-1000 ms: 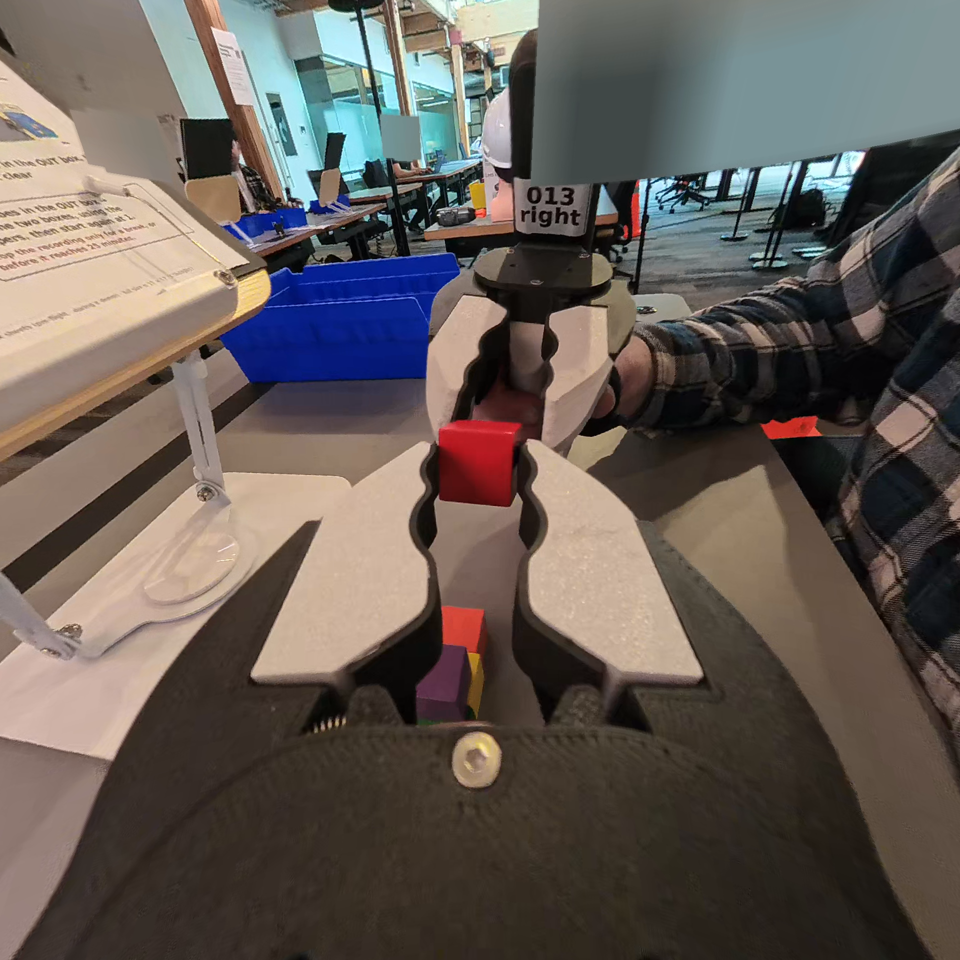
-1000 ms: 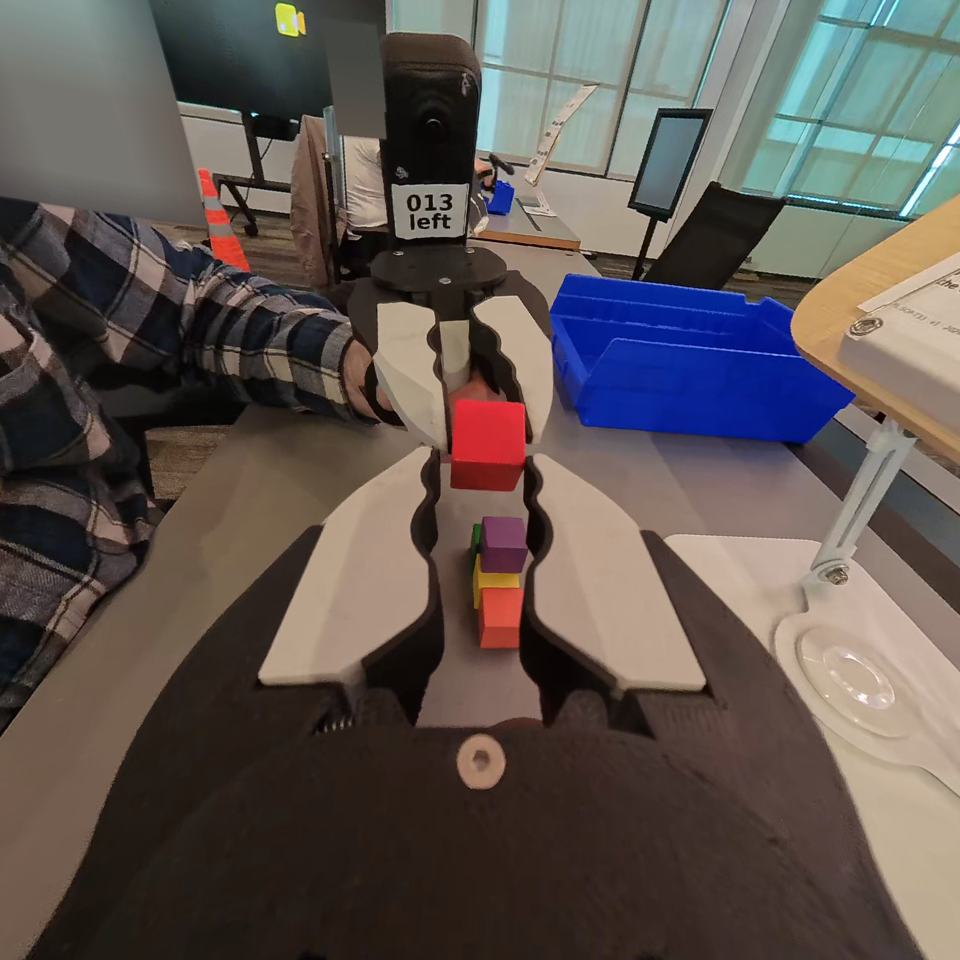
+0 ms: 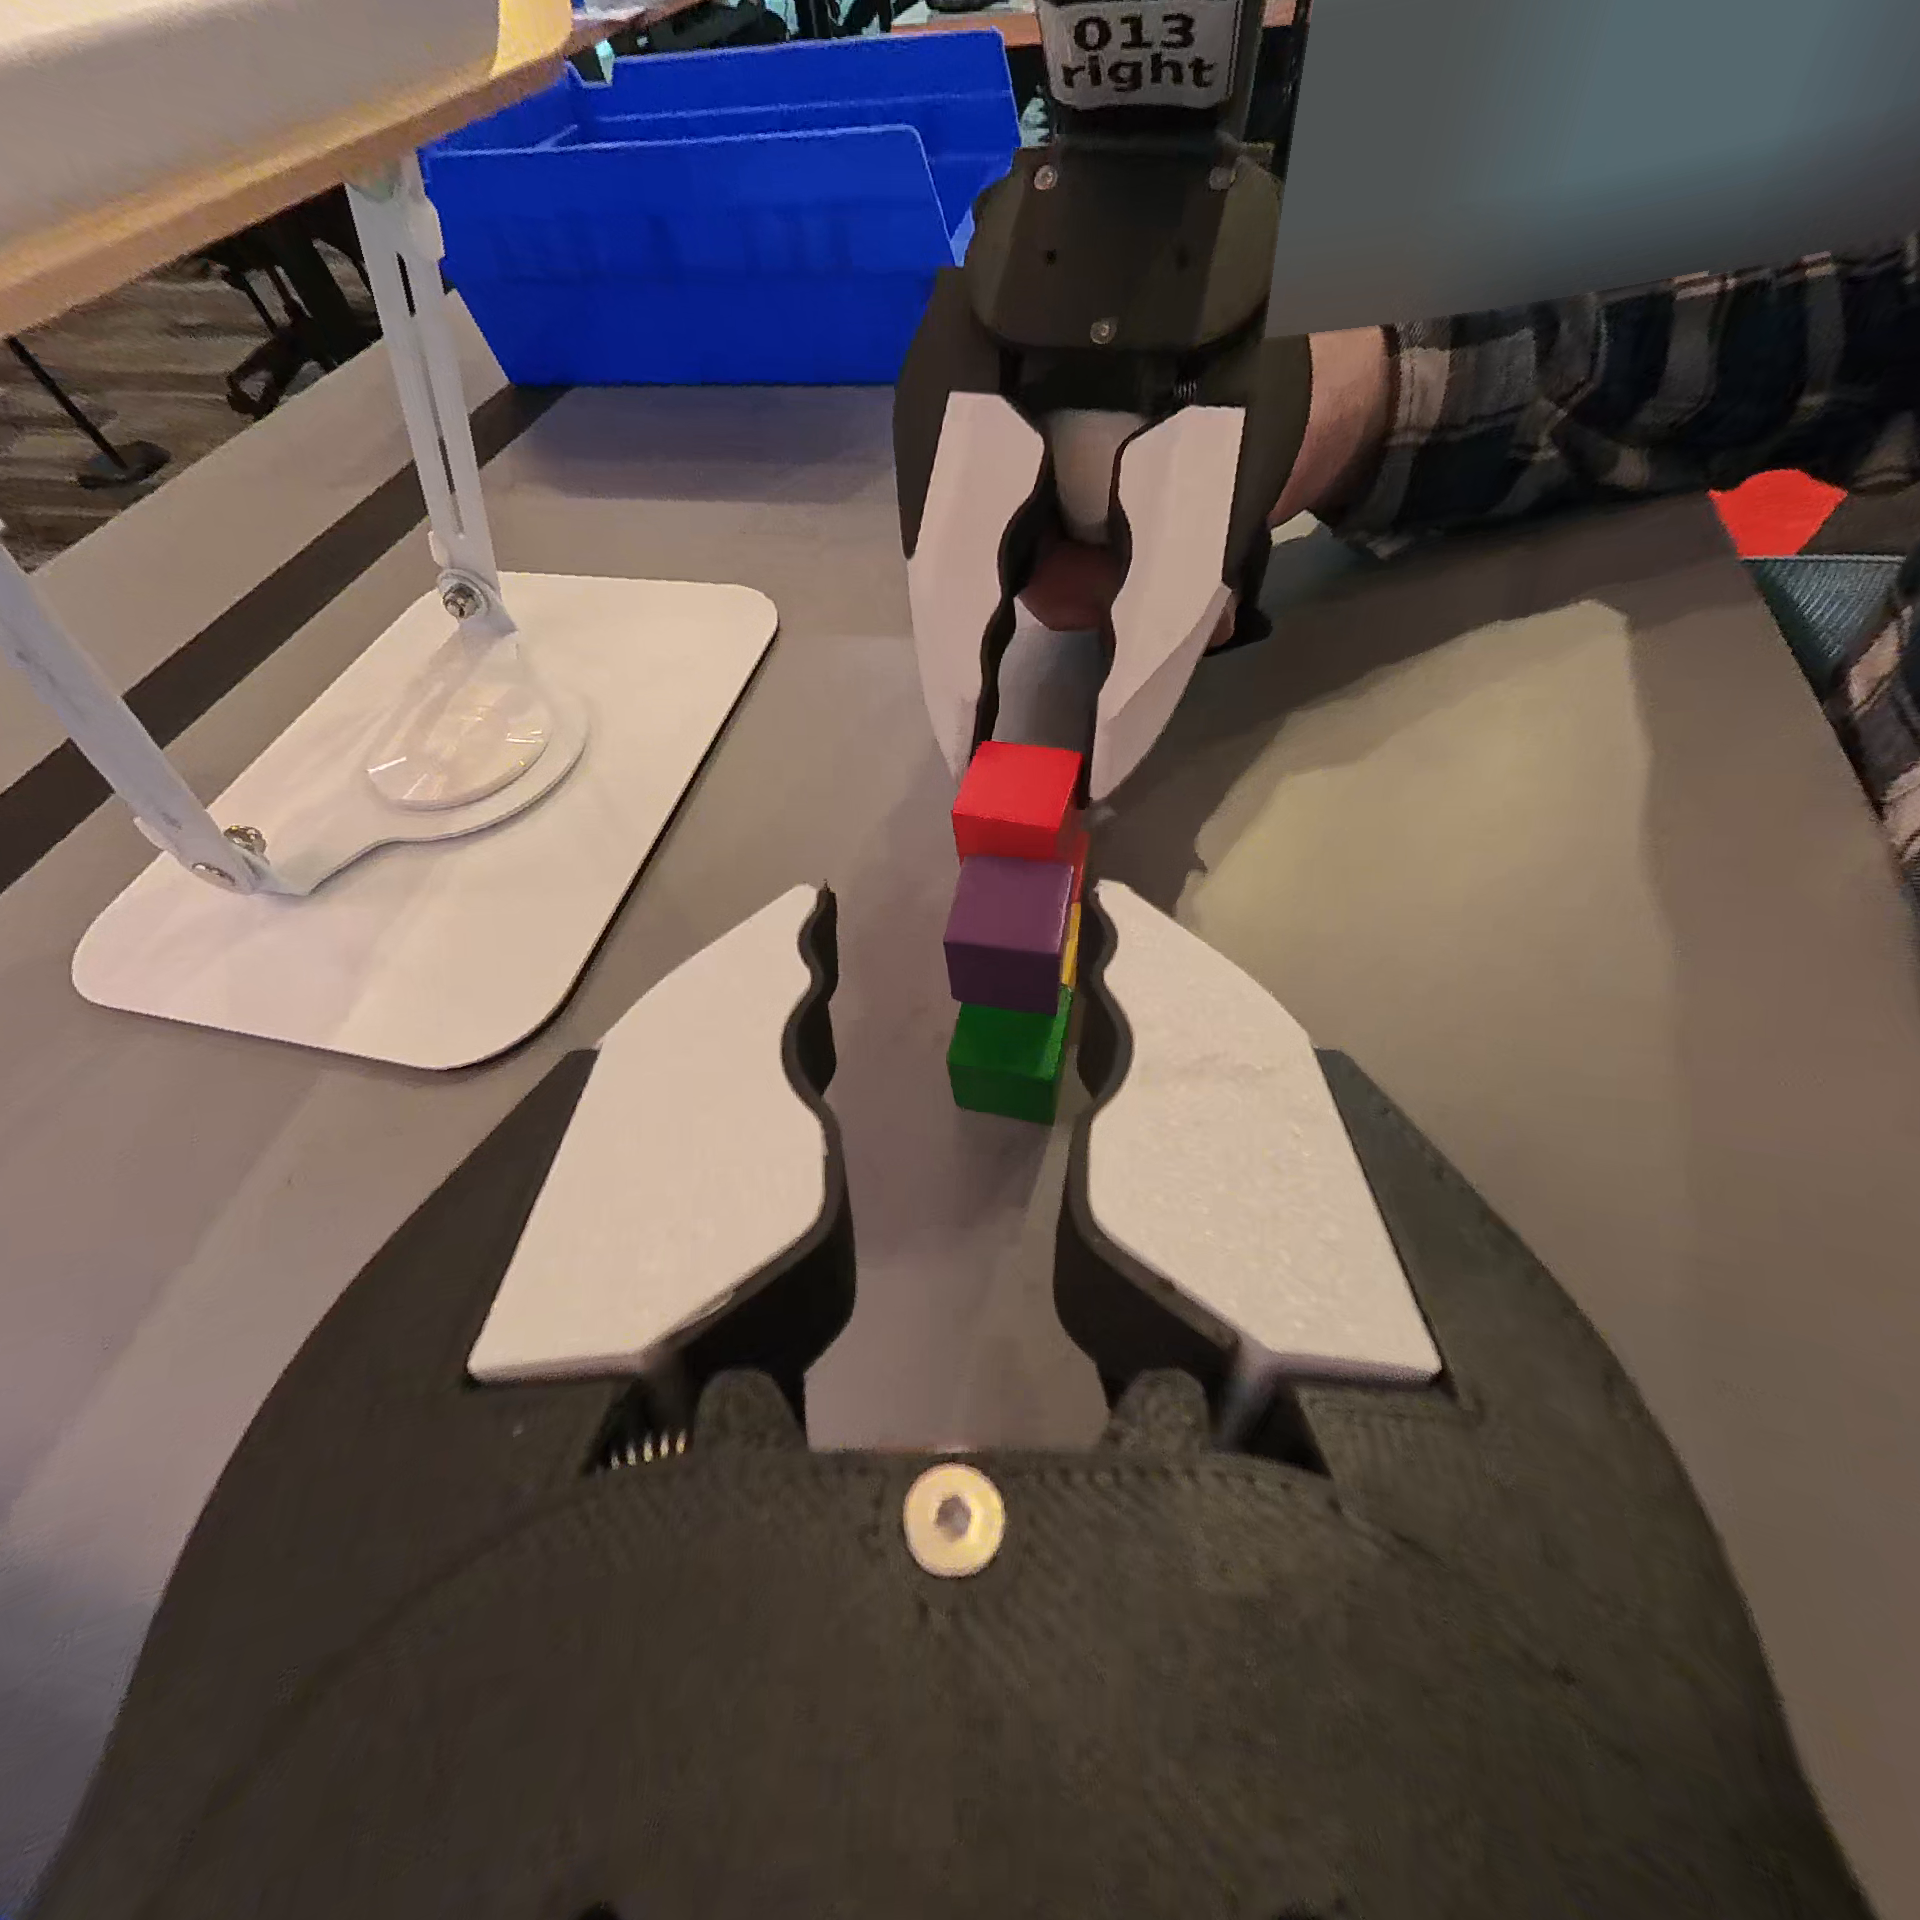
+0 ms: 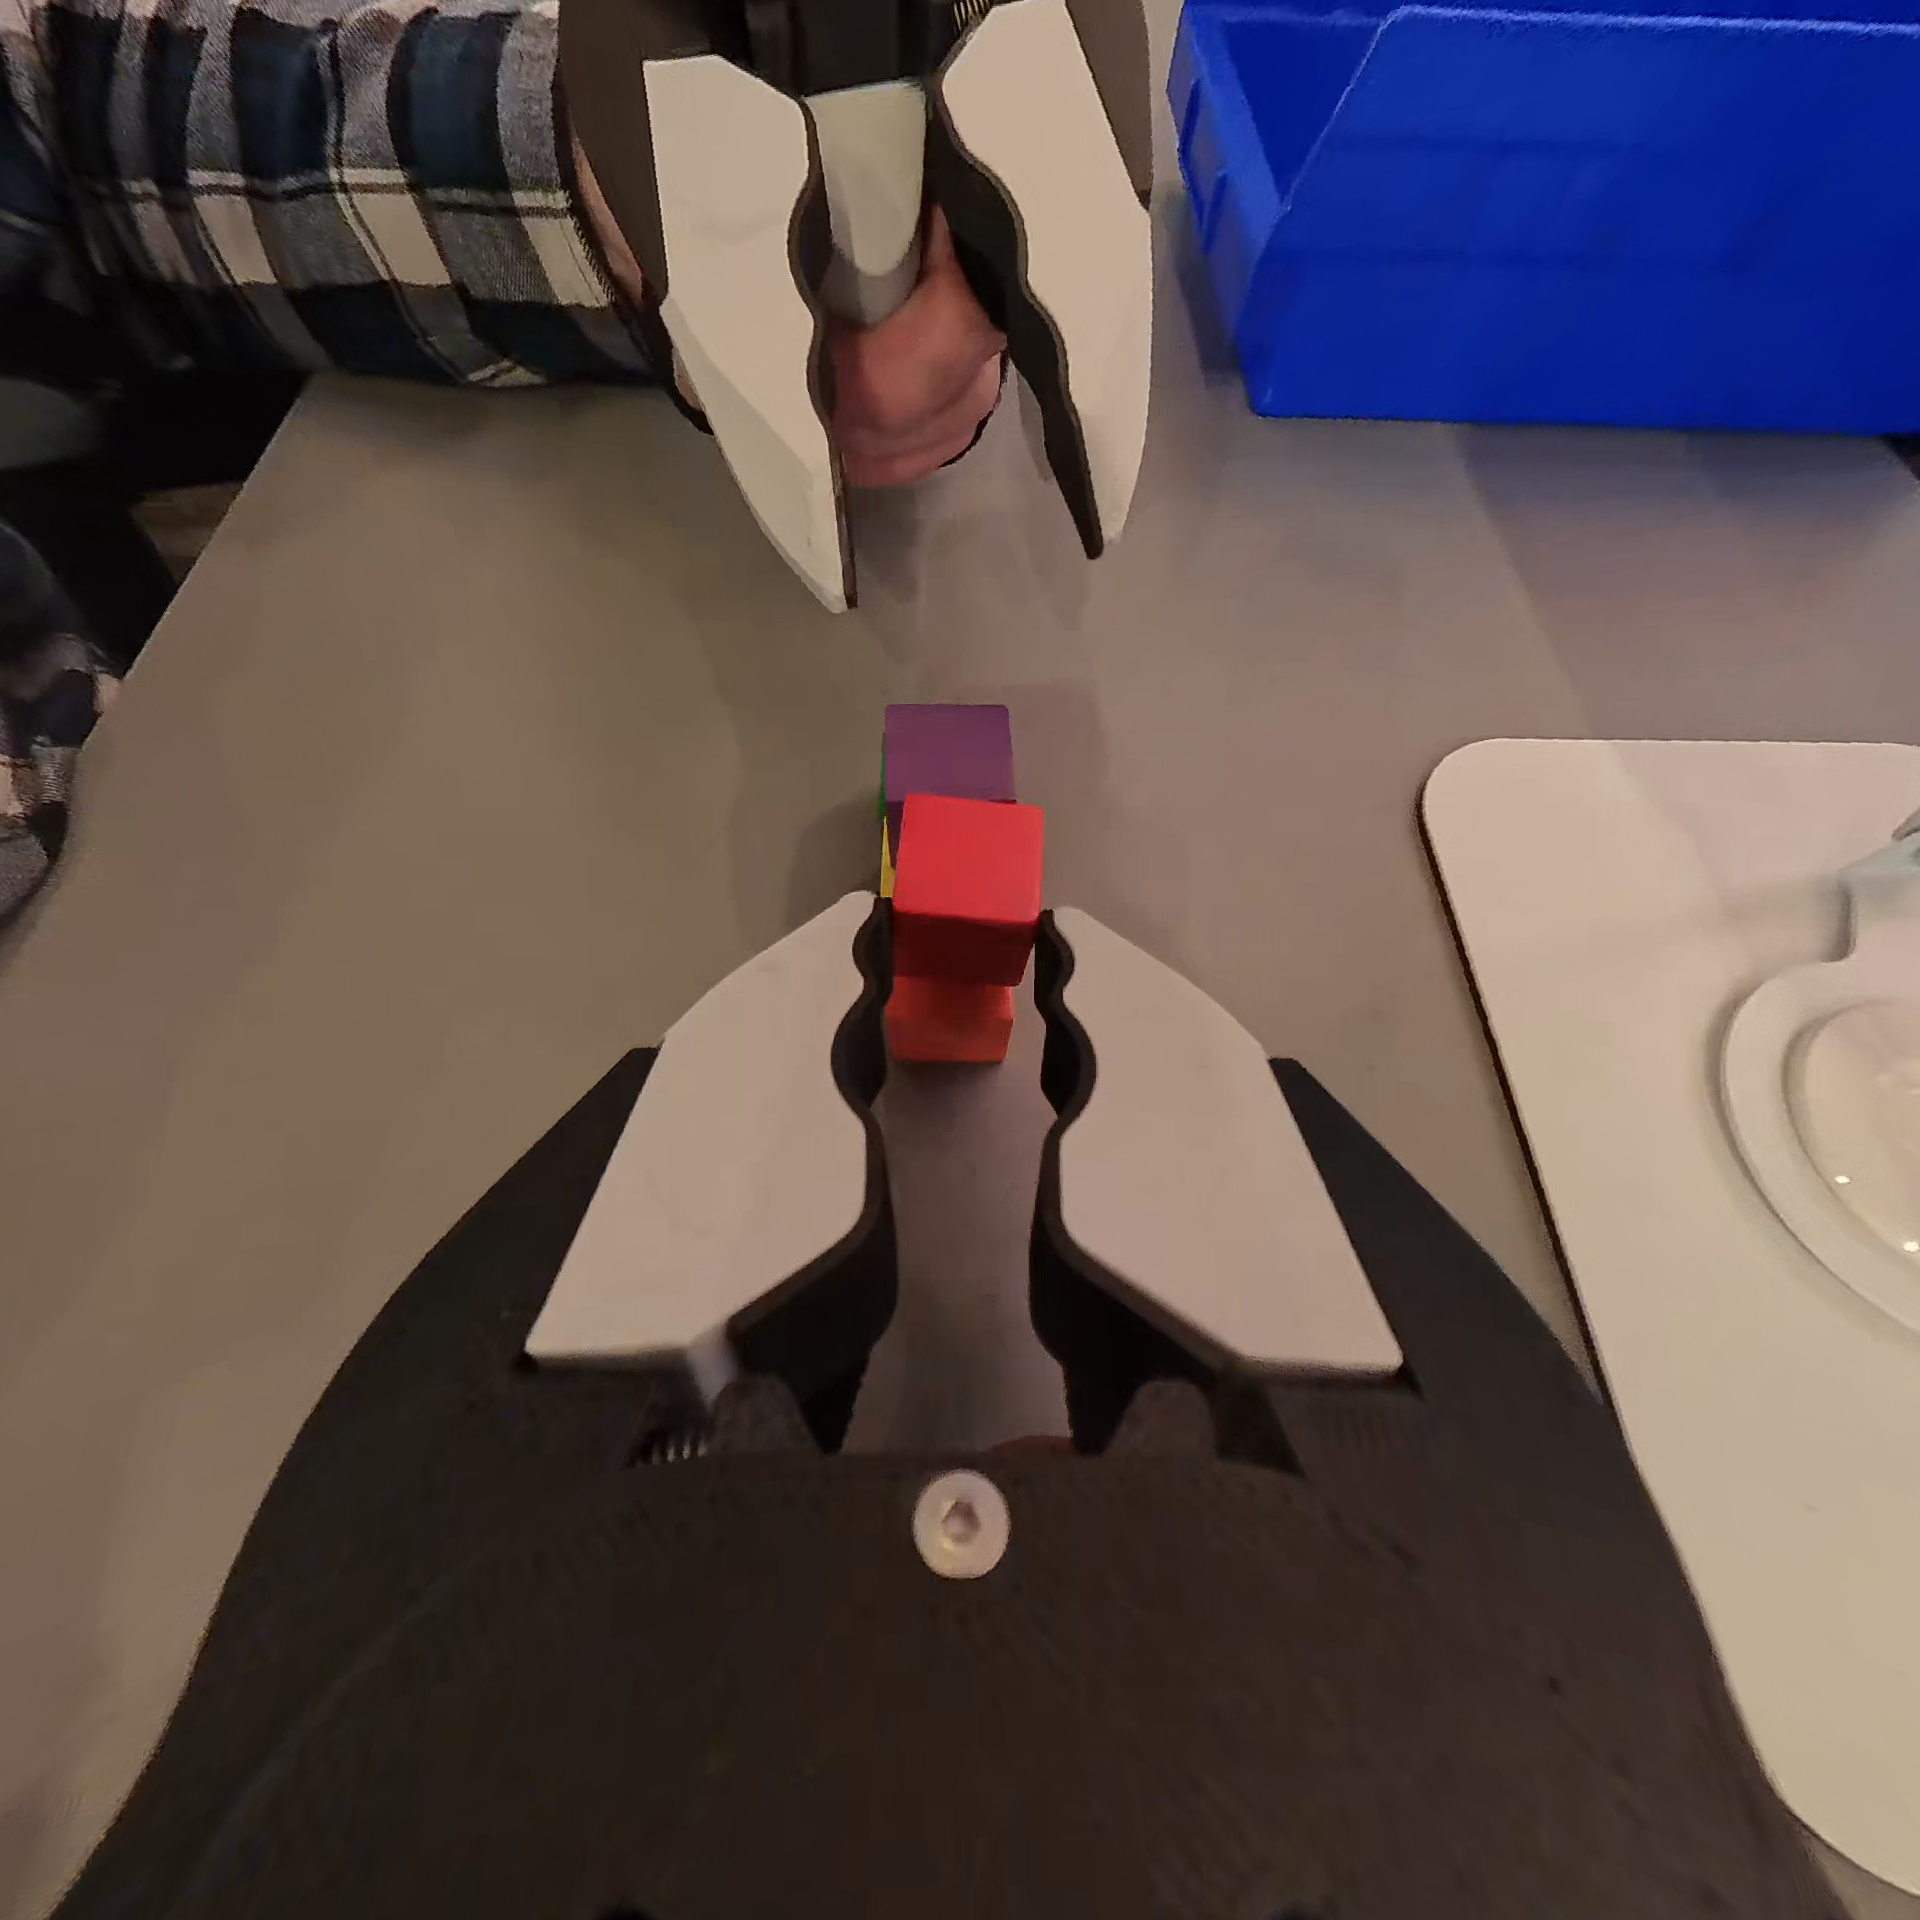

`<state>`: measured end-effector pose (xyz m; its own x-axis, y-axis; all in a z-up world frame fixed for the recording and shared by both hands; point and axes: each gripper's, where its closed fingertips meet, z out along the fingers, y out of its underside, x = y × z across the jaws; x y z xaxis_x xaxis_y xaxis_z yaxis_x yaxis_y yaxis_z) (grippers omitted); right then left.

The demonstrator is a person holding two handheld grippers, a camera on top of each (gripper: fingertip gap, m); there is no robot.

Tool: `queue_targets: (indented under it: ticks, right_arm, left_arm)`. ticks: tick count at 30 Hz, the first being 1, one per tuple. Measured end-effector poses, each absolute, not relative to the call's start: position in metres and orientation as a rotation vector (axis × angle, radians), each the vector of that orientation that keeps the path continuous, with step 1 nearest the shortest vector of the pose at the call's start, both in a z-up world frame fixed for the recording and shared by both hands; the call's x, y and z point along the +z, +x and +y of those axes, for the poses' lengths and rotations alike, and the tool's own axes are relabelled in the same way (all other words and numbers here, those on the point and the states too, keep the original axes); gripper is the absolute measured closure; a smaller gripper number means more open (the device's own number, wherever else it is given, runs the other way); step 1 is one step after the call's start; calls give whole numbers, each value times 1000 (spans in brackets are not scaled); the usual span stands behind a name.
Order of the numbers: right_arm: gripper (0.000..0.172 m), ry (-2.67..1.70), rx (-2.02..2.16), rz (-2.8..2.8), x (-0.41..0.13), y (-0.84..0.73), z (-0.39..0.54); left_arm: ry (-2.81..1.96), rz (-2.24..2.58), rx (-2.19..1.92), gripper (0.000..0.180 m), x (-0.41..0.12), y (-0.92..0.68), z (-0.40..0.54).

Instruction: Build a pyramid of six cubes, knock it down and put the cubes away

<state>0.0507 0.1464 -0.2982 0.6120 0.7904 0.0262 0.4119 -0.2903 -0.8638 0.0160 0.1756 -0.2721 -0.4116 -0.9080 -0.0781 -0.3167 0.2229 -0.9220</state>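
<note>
Gripping a red wooden cube [image 4: 966,894] between its pads, the right hand-held gripper [image 4: 961,935] lowers it beside the purple cube [image 4: 948,750], while the left hand-held gripper [image 3: 961,935] hangs released nearby; an off-centre release could topple the stack onto the worktop [image 4: 468,831].

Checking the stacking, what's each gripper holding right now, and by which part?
Right gripper pinches the red cube by its opposite side faces; left gripper is open, holding nothing.
</note>
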Motion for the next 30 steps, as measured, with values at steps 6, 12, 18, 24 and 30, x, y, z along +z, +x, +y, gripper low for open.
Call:
queue_targets:
  ticks: [6, 12, 18, 24, 30]
  right_arm:
    - [146, -1924, 532, -988, -303, 46, 147]
    - [134, -1933, 557, -981, -304, 45, 146]
    - [133, -1920, 538, -986, -301, 46, 146]
    - [142, -1916, 537, -997, -302, 45, 145]
    - [146, -1914, 538, -1002, -303, 44, 145]
  left_arm:
    - [-1129, 1878, -1178, 138, -277, 17, 174]
    - [-1134, 1895, -1173, 138, -280, 17, 173]
    - [-1139, 1952, -1124, 136, -292, 20, 167]
    - [-1136, 1997, -1074, 138, -302, 26, 162]
    - [-1126, 2006, -1070, 144, -303, 29, 159]
